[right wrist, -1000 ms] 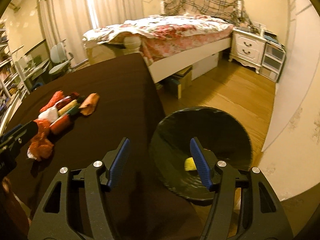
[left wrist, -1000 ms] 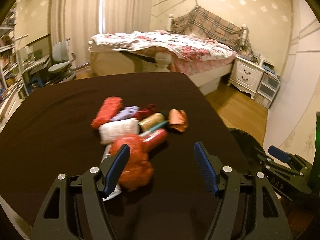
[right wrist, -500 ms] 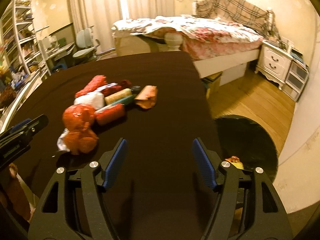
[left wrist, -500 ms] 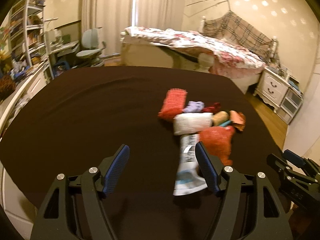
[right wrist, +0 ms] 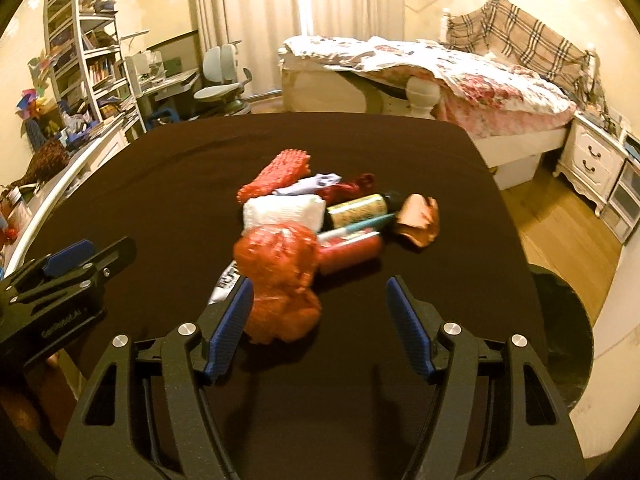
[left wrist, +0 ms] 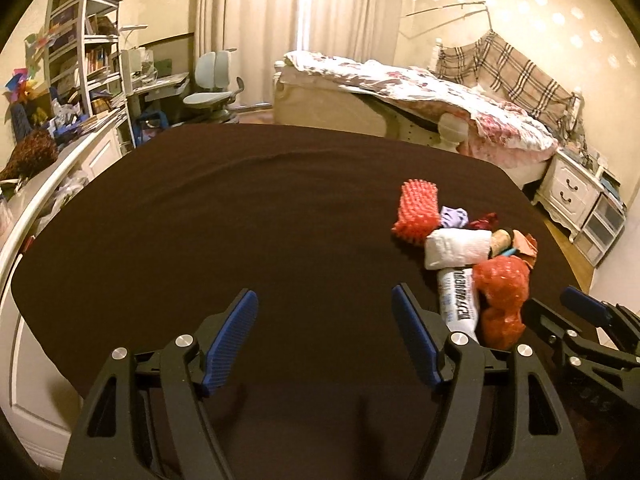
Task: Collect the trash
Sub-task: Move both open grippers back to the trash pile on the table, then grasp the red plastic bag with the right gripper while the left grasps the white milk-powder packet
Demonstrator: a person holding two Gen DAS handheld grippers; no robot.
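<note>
Left gripper: jaws spread wide, nothing between them, poised above bare dark tablecloth. The trash pile lies ahead and to its right, just beyond the right finger. Nearest that finger are a white printed tube and a crumpled red net bag; farther ahead sit a white wad and a red bristled pad.

Right gripper: jaws likewise wide apart and empty. The red net bag lies directly ahead, touching or just in front of the left fingertip; which of the two cannot be told. Beyond it lie the white wad, a red cylinder, a gold-labelled bottle and an orange wrapper. A black bin stands on the floor to the right, below the table edge.
</note>
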